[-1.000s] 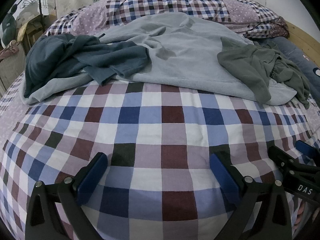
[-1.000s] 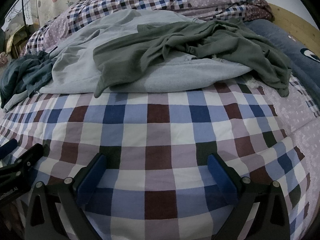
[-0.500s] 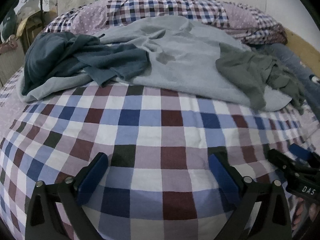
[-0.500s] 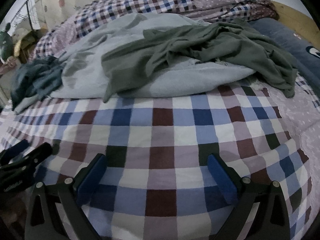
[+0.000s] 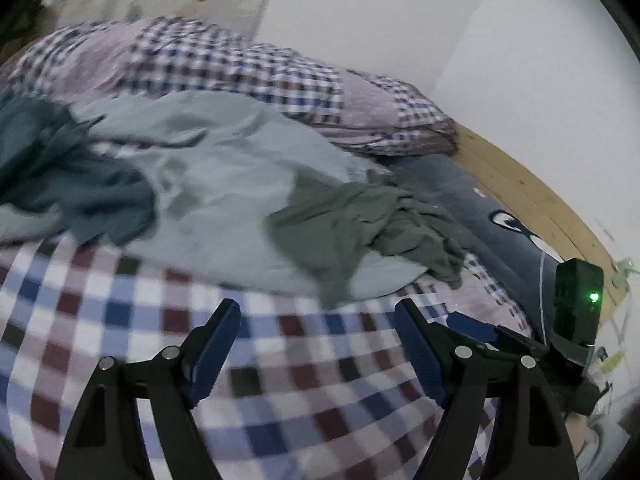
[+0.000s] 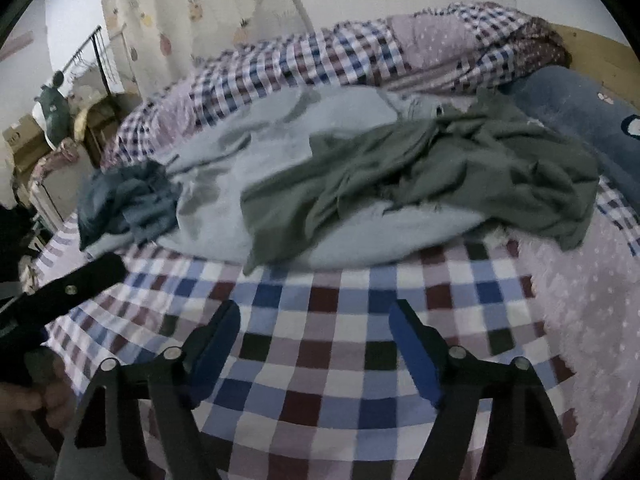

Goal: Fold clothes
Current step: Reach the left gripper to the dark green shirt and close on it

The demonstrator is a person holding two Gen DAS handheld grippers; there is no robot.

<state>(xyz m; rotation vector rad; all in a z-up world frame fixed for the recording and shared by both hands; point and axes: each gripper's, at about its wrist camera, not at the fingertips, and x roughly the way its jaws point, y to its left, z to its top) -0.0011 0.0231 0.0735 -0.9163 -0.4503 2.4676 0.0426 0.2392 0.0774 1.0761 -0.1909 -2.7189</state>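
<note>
- Left wrist view: left gripper [image 5: 316, 320] hangs over the checked bedspread [image 5: 120, 320], its 2 fingers spread wide, holding nothing.
- Right gripper [image 6: 314, 320] likewise gapes wide and empty.
- Olive garment [image 6: 440, 176] lies crumpled on a pale grey garment [image 6: 280, 152] mid-bed; a dark teal garment [image 6: 124, 204] sits toward the bed's left edge.

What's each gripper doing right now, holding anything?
Left gripper: open, empty, above the checked bedspread.
Right gripper: open, empty.
</note>
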